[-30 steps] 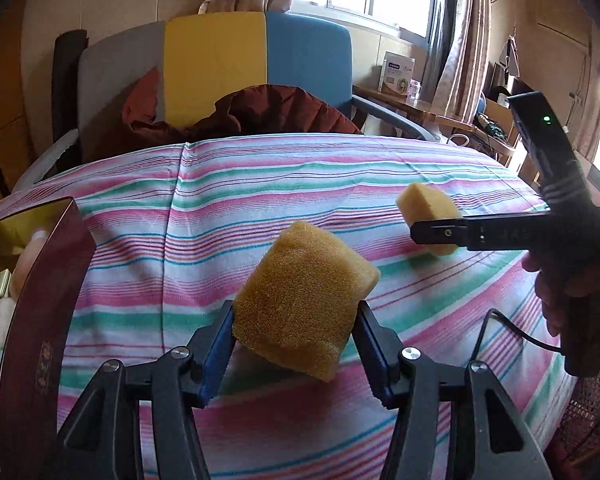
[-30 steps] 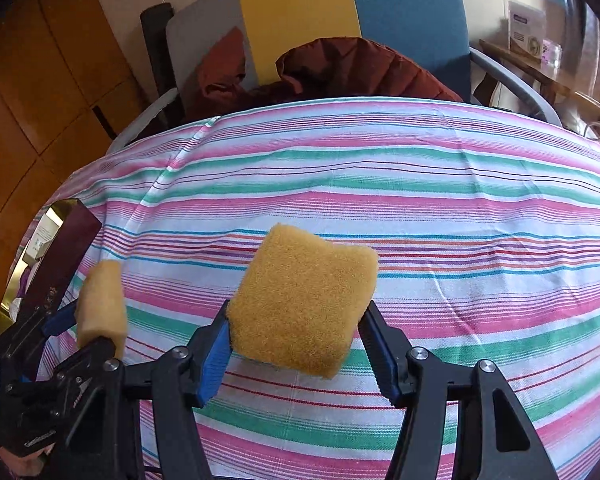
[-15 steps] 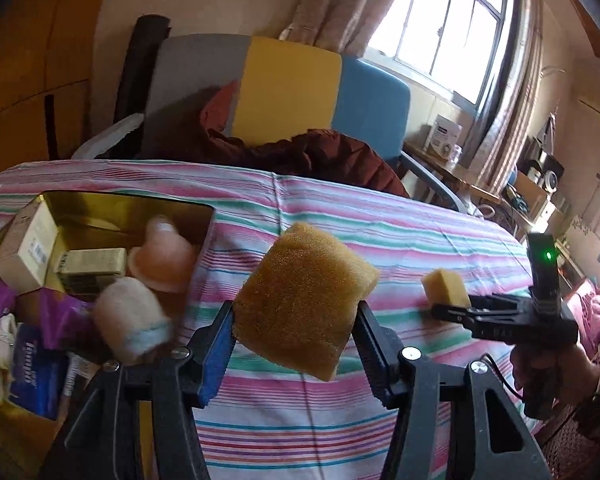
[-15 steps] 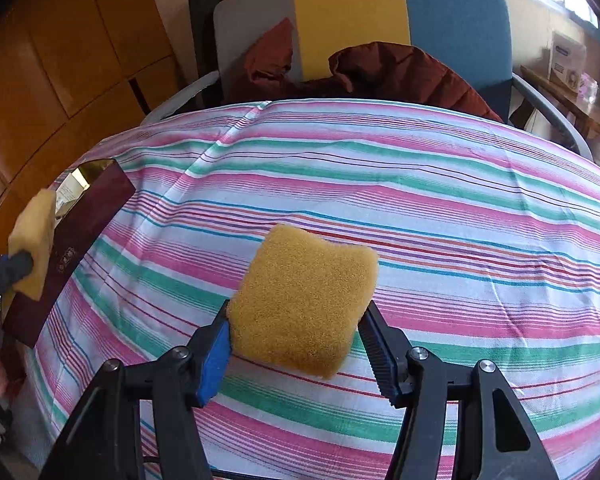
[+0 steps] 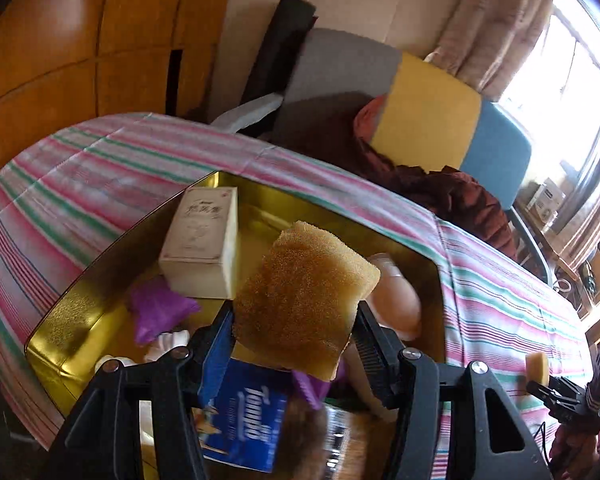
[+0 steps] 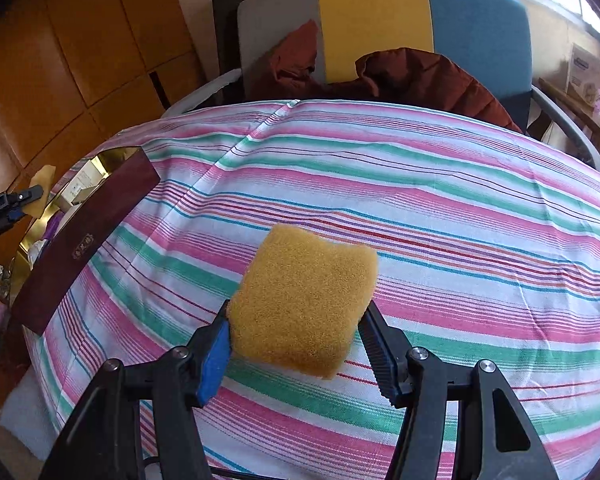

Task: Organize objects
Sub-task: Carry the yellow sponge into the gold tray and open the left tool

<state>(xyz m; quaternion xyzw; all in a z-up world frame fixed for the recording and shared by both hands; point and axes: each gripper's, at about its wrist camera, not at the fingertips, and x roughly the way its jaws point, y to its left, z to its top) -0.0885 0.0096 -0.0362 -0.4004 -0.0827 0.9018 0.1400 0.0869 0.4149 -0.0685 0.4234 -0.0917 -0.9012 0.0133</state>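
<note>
Left tool [image 5: 294, 322]: gripped a sponge [image 5: 306, 306] at frame centre, over the gold tin [image 5: 60, 336].
Right tool [image 6: 296, 334]: gripped a second sponge [image 6: 304, 304] above the striped worktop [image 6: 440, 208].
Risk: a crowded tin; a released sponge might perch on the box [image 5: 202, 246] and tumble out.
Views: only the left showed the tin's contents.

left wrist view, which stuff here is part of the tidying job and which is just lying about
Part of the job:
- yellow-brown sponge block clamped in the left gripper
- second yellow sponge block clamped in the right gripper
- gold-lined open box with a dark red outside, already holding small items

Just lying about:
- grey, yellow and blue chair
- dark red padded jacket
- pink and green striped tablecloth
</note>
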